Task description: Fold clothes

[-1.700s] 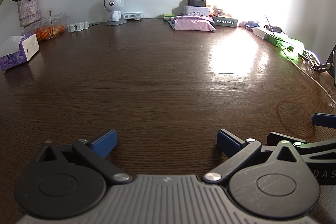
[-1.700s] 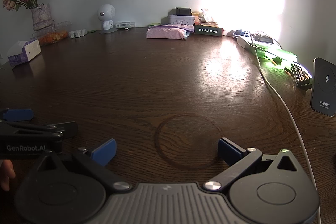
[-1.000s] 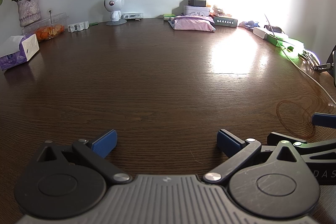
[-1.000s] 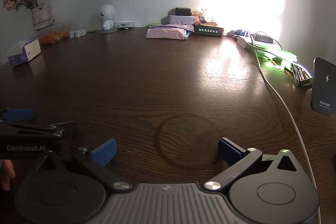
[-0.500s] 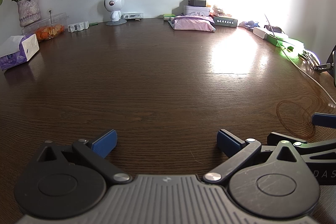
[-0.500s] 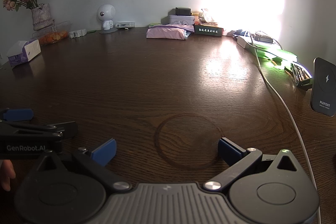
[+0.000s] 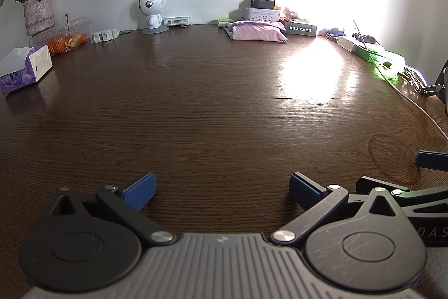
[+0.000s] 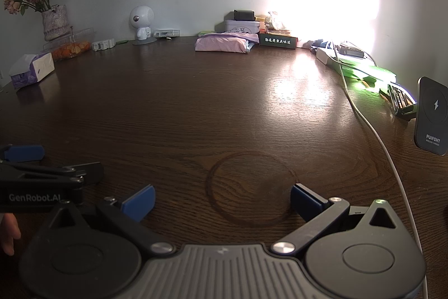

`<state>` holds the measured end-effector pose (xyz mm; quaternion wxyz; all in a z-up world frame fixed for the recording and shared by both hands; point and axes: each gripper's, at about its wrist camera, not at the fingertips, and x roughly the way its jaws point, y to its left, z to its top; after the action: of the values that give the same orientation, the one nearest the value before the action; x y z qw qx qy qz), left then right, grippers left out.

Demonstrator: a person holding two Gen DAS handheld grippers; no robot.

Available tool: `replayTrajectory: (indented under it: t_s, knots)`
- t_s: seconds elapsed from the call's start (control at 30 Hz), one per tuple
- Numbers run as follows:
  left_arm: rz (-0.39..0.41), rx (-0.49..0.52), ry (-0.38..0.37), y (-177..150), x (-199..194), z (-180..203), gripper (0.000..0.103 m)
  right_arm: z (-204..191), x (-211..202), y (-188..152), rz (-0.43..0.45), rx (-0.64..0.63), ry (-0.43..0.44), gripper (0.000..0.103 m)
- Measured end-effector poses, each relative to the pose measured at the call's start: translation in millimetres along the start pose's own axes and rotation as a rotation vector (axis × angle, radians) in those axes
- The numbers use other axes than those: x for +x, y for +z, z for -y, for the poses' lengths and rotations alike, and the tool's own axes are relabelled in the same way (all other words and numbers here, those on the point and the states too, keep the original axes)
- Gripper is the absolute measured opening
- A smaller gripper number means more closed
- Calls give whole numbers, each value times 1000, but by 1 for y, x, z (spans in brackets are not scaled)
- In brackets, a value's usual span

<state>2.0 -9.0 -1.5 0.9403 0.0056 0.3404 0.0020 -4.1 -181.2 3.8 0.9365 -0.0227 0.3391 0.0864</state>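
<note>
A folded pink garment [image 7: 257,30] lies at the far edge of the dark wooden table [image 7: 212,108], on top of a blue one; it also shows in the right wrist view [image 8: 222,43]. My left gripper [image 7: 221,188] is open and empty, low over the near table. My right gripper [image 8: 222,199] is open and empty, beside it on the right, over a ring mark in the wood. Each gripper shows at the edge of the other's view.
A tissue box [image 7: 23,68], a flower vase [image 7: 37,13], a clear snack box [image 7: 63,37] and a white robot figure [image 7: 152,10] stand at the back left. Tins and boxes [image 8: 275,39], a power strip with a white cable [image 8: 372,131] and a phone charger stand [image 8: 431,116] line the right.
</note>
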Motion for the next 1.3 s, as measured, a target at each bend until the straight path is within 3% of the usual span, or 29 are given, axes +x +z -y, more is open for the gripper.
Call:
replayTrajectory:
  t_s: [1.3]
  knots:
    - [0,-1,0,0,2,8,102,-2,0,0,0,0,0,103]
